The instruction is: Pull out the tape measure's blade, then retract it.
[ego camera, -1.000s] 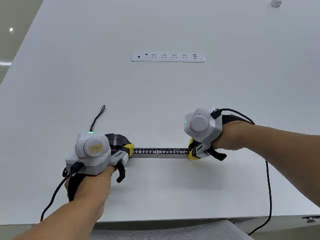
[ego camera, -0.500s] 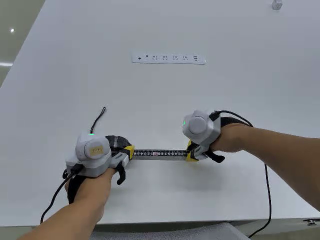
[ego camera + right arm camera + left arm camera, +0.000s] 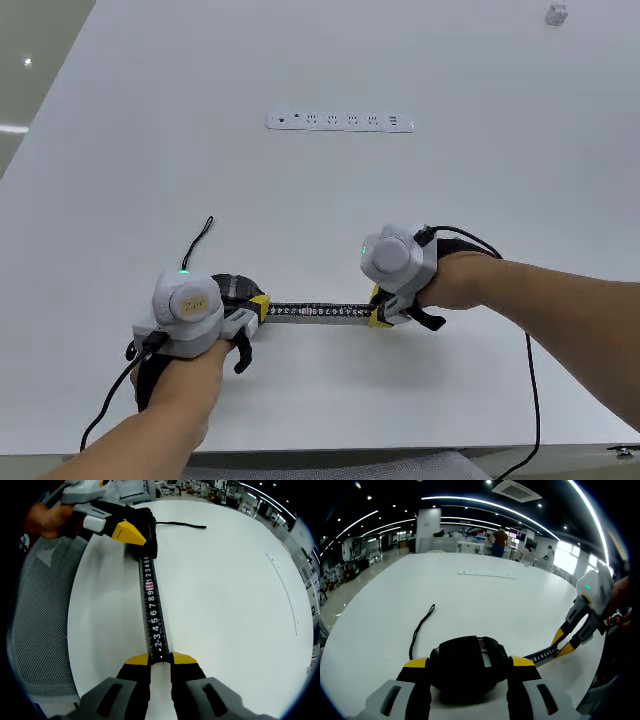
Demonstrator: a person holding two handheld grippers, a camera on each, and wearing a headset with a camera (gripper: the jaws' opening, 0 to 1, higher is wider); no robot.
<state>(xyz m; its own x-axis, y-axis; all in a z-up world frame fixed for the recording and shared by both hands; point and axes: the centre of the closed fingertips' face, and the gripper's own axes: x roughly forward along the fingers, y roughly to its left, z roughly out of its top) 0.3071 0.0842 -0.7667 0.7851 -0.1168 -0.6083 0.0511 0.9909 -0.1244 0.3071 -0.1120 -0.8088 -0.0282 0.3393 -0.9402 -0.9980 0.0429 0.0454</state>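
— Is anything legible here?
— Mostly just the blade [image 3: 152, 615]. In the right gripper view, white digits run along its dark face. Counting away from the right gripper [image 3: 160, 659], they read 2, 3, 4, 5, 6, 7, 8, 9. Then comes a red-backed mark I can't quite read, then 1, 2, 3, 4, 5, 6 up to the case [image 3: 145, 525].
— And the other views?
— In the left gripper view the blade's digits are too small to read. In the head view they are specks.
— What about the yellow sticker [image 3: 196, 298] on top of the left gripper [image 3: 250, 305]?
— Its print is blurred.
— The power strip [image 3: 340, 121]?
— Its markings are too tiny to read.
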